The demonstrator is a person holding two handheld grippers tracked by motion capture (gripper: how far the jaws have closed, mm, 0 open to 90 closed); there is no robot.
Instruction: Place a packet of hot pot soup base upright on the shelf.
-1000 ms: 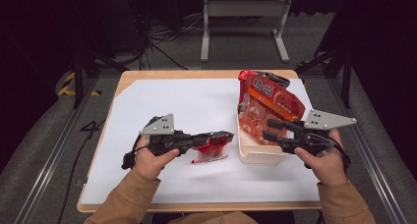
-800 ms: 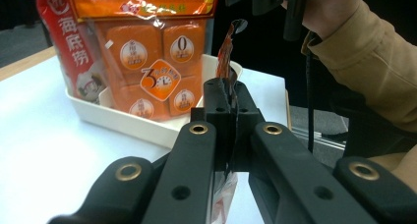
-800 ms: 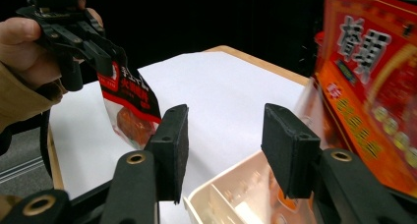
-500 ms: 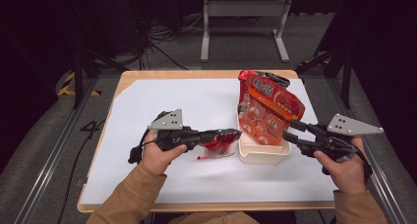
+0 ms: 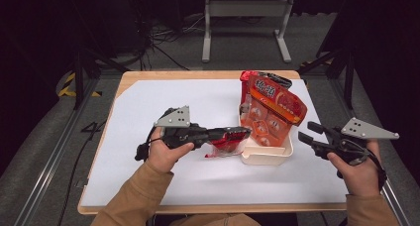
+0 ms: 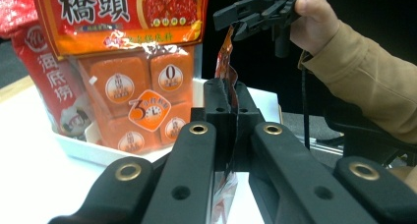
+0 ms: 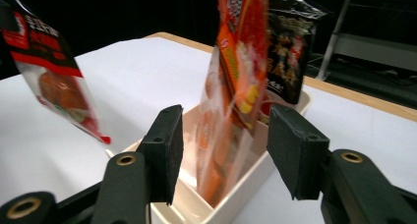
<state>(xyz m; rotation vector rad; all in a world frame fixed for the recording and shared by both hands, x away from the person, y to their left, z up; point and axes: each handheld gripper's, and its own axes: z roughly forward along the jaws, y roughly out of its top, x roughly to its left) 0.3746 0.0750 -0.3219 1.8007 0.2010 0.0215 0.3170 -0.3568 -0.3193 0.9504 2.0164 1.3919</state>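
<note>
Left gripper [image 5: 237, 133] clamped on a red packet [image 5: 225, 142] left of the tub [image 5: 270, 156]; right gripper [image 5: 306, 132] just opening, jaws apart, empty.

The left tool [image 6: 228, 111] is clamped tight on the thin edge of a small red packet [image 6: 226, 62], which stands edge-on, rising above the black jaws and hanging below them. Far left, a white tray [image 6: 93, 148] sits on the white desk [image 6: 29, 180], holding a big orange bag [image 6: 133, 81] with Chinese lettering and a red bag [image 6: 44, 96] behind it. Upper right, the right tool [image 6: 255, 10], jaws apart, hovers in a hand [image 6: 314, 15] in a tan sleeve [image 6: 364, 81].
</note>
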